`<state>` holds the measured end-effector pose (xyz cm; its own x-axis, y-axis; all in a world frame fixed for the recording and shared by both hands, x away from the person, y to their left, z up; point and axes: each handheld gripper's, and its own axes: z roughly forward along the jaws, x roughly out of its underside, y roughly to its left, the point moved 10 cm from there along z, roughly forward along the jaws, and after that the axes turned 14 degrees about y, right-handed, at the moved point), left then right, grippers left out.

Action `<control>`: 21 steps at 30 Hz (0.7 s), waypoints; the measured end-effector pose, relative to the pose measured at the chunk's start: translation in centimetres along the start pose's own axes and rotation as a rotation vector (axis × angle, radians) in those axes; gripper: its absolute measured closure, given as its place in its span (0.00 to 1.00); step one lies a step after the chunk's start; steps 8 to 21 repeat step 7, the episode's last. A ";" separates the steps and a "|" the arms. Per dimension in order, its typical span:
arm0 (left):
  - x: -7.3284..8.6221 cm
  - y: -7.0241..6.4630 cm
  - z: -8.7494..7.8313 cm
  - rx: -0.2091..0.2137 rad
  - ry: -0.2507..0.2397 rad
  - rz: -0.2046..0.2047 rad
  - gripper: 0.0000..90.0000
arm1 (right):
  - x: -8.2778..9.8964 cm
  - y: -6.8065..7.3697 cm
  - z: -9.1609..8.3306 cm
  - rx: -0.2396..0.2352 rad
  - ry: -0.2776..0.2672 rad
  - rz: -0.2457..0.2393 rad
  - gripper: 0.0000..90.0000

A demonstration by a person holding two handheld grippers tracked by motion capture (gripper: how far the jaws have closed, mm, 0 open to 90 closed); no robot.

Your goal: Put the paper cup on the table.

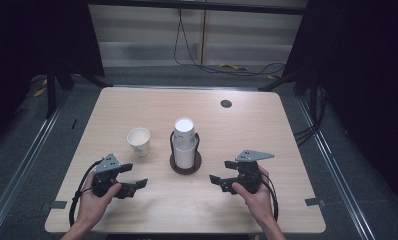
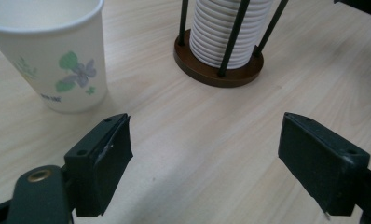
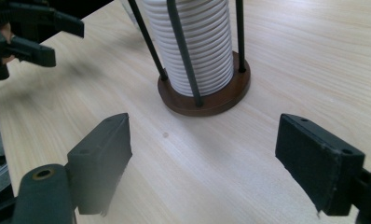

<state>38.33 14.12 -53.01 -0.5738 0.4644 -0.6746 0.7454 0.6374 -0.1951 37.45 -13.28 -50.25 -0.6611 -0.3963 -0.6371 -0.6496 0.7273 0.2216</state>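
White paper cups stacked in a dark-wire holder point(image 1: 185, 150) stand mid-table, between your two grippers. One flower-printed cup point(image 1: 139, 141) (upright, loose) sits near your left gripper point(image 1: 135, 175). Both it and your right gripper point(image 1: 220, 171) gape wide, holding nothing.

In the left gripper view the paper cup point(image 2: 53, 51) loses its rim to the top edge, and the stack of cups point(image 2: 230, 30) in its rack is cut off above. On the cup, small print under the flower is unreadable.
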 end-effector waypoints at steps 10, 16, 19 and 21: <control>0.7 0.1 0.3 0.013 -0.003 -0.003 0.19 | 0.3 -0.2 0.4 0.024 0.003 0.006 0.18; 0.7 0.1 0.3 0.013 -0.003 -0.003 0.19 | 0.3 -0.2 0.4 0.024 0.003 0.006 0.18; 0.7 0.1 0.3 0.013 -0.003 -0.003 0.19 | 0.3 -0.2 0.4 0.024 0.003 0.006 0.18; 0.7 0.1 0.3 0.013 -0.003 -0.003 0.19 | 0.3 -0.2 0.4 0.024 0.003 0.006 0.18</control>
